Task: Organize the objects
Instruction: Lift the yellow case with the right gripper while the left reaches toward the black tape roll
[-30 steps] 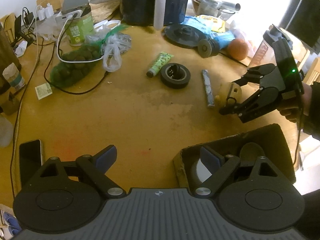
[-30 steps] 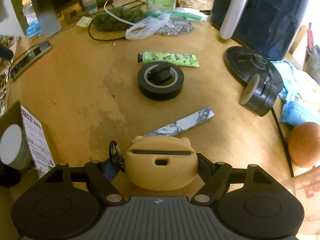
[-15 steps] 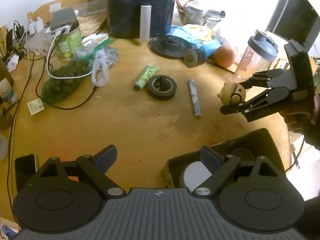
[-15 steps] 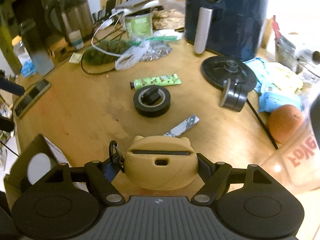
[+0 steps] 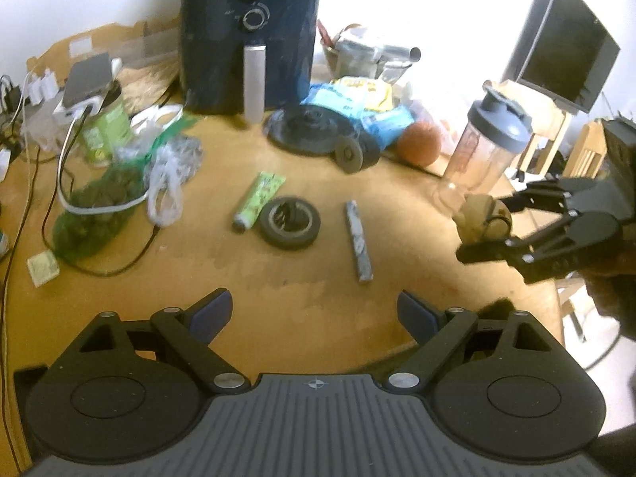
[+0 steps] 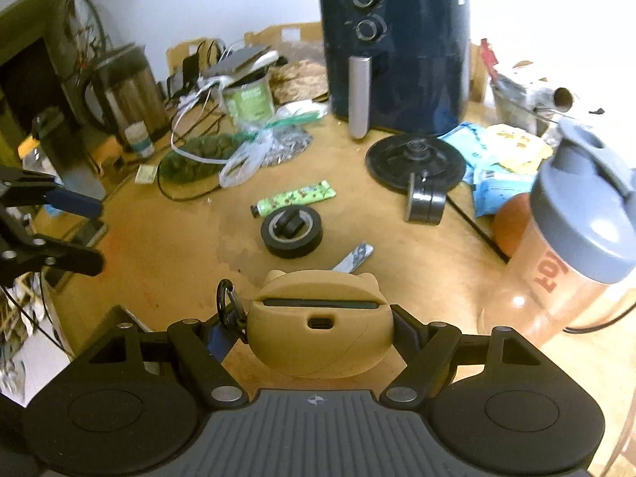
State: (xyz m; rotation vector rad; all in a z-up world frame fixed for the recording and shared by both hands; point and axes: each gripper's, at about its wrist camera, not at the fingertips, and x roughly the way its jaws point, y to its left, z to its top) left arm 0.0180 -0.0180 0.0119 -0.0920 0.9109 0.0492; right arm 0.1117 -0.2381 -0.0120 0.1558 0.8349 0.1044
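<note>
A tan, bear-eared earbud case (image 6: 320,326) with a black clip ring sits between the pads of my right gripper (image 6: 318,328), which is shut on it and holds it above the wooden table (image 6: 167,262). In the left wrist view the same case (image 5: 479,218) hangs in my right gripper (image 5: 483,225) at the far right, over the table's edge. My left gripper (image 5: 314,310) stands open and empty above the near table. On the table lie a black tape roll (image 5: 292,222), a green tube (image 5: 258,198) and a marbled stick (image 5: 359,246).
A dark air fryer (image 5: 246,35) stands at the back. A shaker bottle (image 5: 483,147), an orange (image 5: 419,145), a black disc (image 5: 308,129) and snack bags crowd the back right. A green net bag (image 5: 99,206), plastic bags and cables fill the left.
My right gripper has lifted the tan case off the table and carried it up and right. Both views have pulled back and tilted up; the cardboard box has slid almost out of the left view.
</note>
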